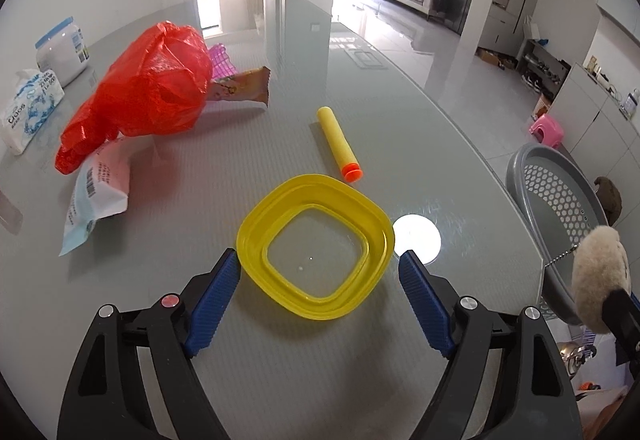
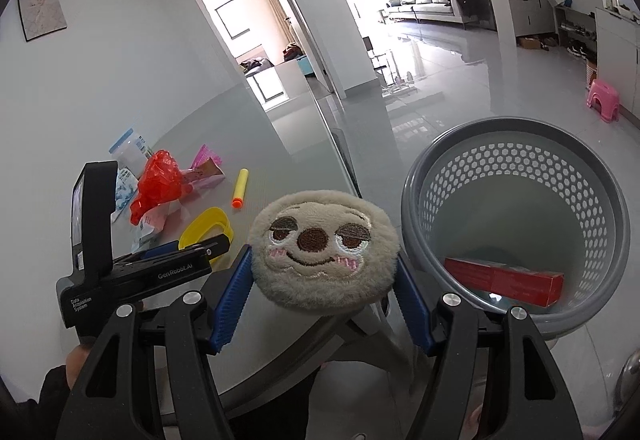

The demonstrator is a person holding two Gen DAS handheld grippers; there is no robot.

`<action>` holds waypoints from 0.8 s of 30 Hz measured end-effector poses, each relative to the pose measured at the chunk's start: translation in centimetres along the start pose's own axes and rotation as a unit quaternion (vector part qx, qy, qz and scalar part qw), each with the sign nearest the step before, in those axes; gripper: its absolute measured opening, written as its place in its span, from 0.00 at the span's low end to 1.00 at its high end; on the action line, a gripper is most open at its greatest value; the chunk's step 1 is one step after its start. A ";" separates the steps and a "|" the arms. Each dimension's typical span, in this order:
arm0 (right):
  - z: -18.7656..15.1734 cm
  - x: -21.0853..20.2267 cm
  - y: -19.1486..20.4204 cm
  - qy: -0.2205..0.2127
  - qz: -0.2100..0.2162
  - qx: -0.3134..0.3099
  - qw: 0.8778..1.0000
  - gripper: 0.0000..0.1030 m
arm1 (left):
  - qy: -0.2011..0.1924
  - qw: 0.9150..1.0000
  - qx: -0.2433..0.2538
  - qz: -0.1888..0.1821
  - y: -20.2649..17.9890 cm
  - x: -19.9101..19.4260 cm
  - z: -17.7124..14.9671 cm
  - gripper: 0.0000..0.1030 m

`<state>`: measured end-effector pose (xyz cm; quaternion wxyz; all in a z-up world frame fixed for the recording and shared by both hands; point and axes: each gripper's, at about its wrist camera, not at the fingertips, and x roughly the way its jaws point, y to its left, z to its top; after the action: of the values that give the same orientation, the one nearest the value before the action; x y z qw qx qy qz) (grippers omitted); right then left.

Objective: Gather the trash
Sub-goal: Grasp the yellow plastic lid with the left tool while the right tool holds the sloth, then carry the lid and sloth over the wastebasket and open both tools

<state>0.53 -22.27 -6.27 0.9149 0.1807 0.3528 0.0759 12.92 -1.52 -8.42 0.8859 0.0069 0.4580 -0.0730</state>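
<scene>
Left wrist: looking steeply down, close over the table (image 1: pixel 280 168) near its right edge. Right wrist: looking less steeply past that edge, nearing the basket (image 2: pixel 516 224). Sharing table, basket (image 1: pixel 552 200).

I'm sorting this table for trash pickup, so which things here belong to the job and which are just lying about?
Job:
basket, red box inside it
plush in right gripper
yellow lid between the open left gripper fingers
foam dart
red bag
wrappers

Lying about:
tissue pack
white jar
pink stool
</scene>
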 end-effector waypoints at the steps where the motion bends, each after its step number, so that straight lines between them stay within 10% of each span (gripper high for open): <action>1: 0.0 -0.1 -0.1 0.000 0.000 0.002 1.000 0.63 | 0.003 1.000 -0.002 0.000 0.1 0.2 0.0 0.77; 24: -1.0 -4.8 -3.9 -0.034 -0.045 0.030 0.998 0.63 | -0.071 0.994 0.069 -0.037 -6.9 -5.6 -1.2 0.70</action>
<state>-3.67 -26.85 -5.51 0.9230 0.1948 0.3314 0.0174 7.88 -7.58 -4.21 0.9102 0.0463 0.3879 -0.1375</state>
